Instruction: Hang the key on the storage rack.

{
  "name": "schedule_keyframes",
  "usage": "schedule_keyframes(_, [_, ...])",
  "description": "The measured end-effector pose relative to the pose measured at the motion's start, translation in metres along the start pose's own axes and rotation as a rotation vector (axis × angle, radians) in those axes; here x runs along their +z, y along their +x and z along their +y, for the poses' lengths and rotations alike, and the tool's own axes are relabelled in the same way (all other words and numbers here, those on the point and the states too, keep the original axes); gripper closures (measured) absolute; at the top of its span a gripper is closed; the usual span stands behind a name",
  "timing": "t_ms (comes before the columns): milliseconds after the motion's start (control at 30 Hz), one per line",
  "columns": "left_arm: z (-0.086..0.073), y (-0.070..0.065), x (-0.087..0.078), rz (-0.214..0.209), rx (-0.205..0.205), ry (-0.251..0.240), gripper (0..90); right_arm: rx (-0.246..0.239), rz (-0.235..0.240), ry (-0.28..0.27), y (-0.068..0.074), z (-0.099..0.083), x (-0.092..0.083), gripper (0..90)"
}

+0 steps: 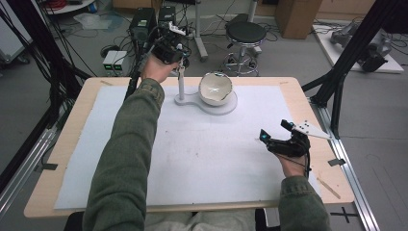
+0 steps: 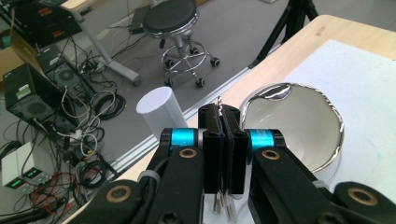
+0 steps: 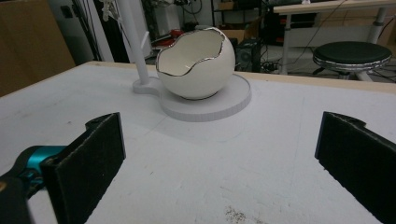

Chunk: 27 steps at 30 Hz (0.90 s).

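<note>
My left gripper [image 2: 223, 149] is clamped on a thin metal piece [image 2: 219, 103] above the post [image 1: 181, 83], at nine o'clock of the bowl [image 1: 216, 88]; my right gripper [image 3: 219, 158] gapes wide, empty.

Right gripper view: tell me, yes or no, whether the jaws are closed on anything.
No: the right gripper has its two black jaws standing wide apart, with bare white table cover between them.

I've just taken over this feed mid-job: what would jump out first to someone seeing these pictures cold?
First, the cracked-egg-shaped white bowl with its silver rim, sitting on a white base at the table's far middle, beside a white post. Next, the left gripper raised over that post, its jaws shut on a thin metal piece. The right gripper rests open near the table's right edge, facing the bowl.
</note>
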<state>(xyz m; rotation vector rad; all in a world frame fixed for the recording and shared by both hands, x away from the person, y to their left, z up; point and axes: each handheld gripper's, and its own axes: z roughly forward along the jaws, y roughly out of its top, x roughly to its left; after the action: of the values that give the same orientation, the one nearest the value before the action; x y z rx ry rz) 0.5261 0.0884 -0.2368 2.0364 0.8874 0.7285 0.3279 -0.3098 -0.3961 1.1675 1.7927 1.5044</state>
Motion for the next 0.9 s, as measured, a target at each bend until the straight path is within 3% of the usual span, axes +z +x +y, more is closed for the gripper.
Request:
schedule_keyframes(167, [-0.001,0.0,0.0,0.003,-0.016,-0.001,86.5,-0.001,-0.002,-0.003,-0.001,0.0,-0.001,0.5])
schedule_keyframes(267, [-0.002,0.003,-0.003,-0.042,-0.055,-0.031,74.7,-0.001,-0.005,-0.001,-0.001,0.0,-0.001,0.6])
schedule_keyframes(367, [-0.003,0.005,-0.006,-0.065,-0.066,-0.034,61.9,-0.001,-0.012,0.005,-0.001,-0.001,0.0,0.5])
schedule_keyframes(467, [-0.004,0.007,-0.01,-0.098,-0.082,-0.053,55.8,-0.002,-0.013,0.003,-0.002,-0.001,-0.001,0.5])
schedule_keyframes(600, [-0.006,0.009,-0.013,-0.112,-0.099,-0.063,45.5,0.0,-0.011,0.004,-0.002,-0.001,-0.001,0.6])
schedule_keyframes(667, [-0.007,0.009,-0.013,-0.119,-0.099,-0.055,40.5,0.001,-0.011,0.005,-0.001,-0.001,-0.001,0.6])
schedule_keyframes(767, [-0.009,0.007,-0.013,-0.172,-0.084,-0.071,29.3,0.002,-0.01,0.007,-0.001,-0.001,0.0,0.5])
schedule_keyframes(900, [-0.01,0.004,-0.013,-0.182,-0.069,-0.056,13.9,0.002,-0.011,0.007,-0.002,-0.001,-0.001,0.6])
